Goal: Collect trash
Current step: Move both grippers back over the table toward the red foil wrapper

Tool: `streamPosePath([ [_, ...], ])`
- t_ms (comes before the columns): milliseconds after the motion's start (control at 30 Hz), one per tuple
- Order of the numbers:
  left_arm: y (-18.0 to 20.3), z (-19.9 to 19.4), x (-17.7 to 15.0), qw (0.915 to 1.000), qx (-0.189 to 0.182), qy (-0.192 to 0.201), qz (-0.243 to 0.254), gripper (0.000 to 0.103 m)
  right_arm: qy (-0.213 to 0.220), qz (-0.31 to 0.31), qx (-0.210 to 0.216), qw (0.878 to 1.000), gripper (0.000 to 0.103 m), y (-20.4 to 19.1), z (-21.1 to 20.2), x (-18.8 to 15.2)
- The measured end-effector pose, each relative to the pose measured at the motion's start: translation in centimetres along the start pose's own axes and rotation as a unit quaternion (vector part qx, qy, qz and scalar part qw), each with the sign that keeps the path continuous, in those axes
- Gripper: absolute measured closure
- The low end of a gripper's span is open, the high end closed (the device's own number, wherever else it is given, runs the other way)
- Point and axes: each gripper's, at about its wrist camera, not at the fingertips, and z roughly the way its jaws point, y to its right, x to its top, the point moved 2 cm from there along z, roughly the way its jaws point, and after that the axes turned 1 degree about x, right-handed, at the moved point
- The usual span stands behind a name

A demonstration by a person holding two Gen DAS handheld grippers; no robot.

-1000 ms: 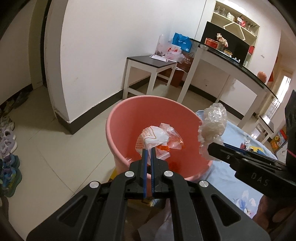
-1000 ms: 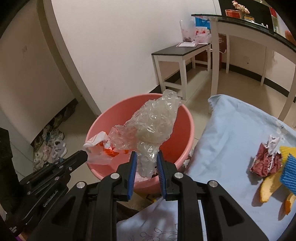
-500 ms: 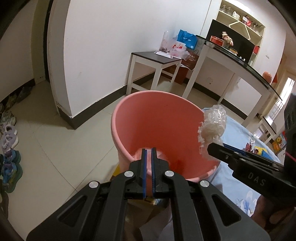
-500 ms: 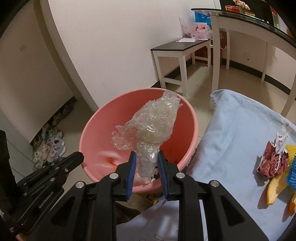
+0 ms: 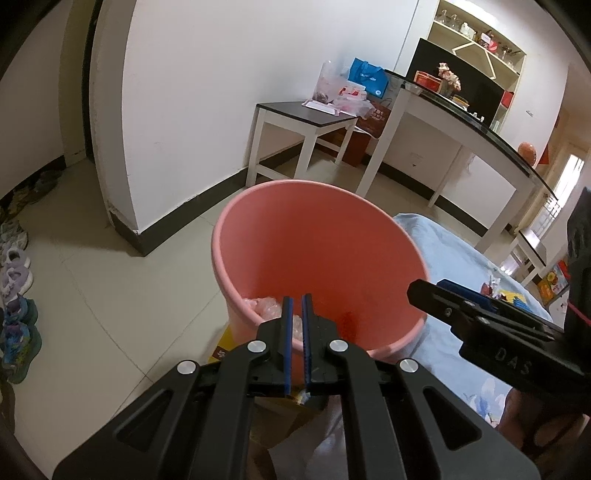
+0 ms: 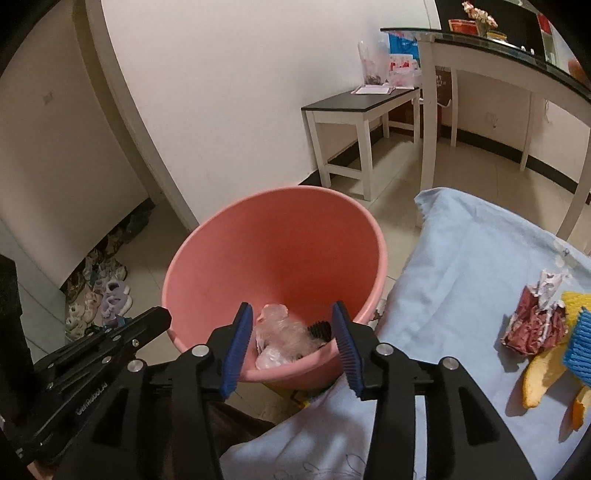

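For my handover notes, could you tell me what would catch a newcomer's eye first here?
The big pink bucket on the tiled floor dominates, with clear crumpled plastic lying inside. Just above its near rim, the right gripper is opening, nothing between its pads. Peels and wrappers remain on the blue cloth at right.

Pretty ordinary room around me: white walls (image 5: 192, 110) with a dark baseboard, pale tiled floor (image 5: 92, 295). There's a small white side table (image 5: 306, 118) with a dark top against the wall, and a long dark-topped counter (image 5: 480, 129) on white legs beside it. Open shelves (image 5: 480, 33) up in the corner, shoes (image 5: 14, 295) lined up on the floor, daylight from a window (image 5: 572, 173) far right.
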Motion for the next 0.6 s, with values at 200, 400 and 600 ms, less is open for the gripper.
streamPosePath([
  [200, 1.3, -0.6, 0.1, 0.9998, -0.017, 0.0, 0.009, 0.098, 0.009, -0.001, -0.008, 1.0, 0.054, 0.7, -2.2, -0.8],
  [400, 3.0, -1.0, -0.3, 0.999, -0.042, -0.007, 0.014, 0.098, 0.019, 0.017, -0.026, 0.999, 0.053, 2.7, -5.1, -2.1],
  [600, 5.9, -1.5, -0.8, 0.9971, -0.069, -0.011, 0.032, 0.098, 0.035, 0.043, -0.057, 0.997, 0.052, 5.8, -8.7, -4.0],
])
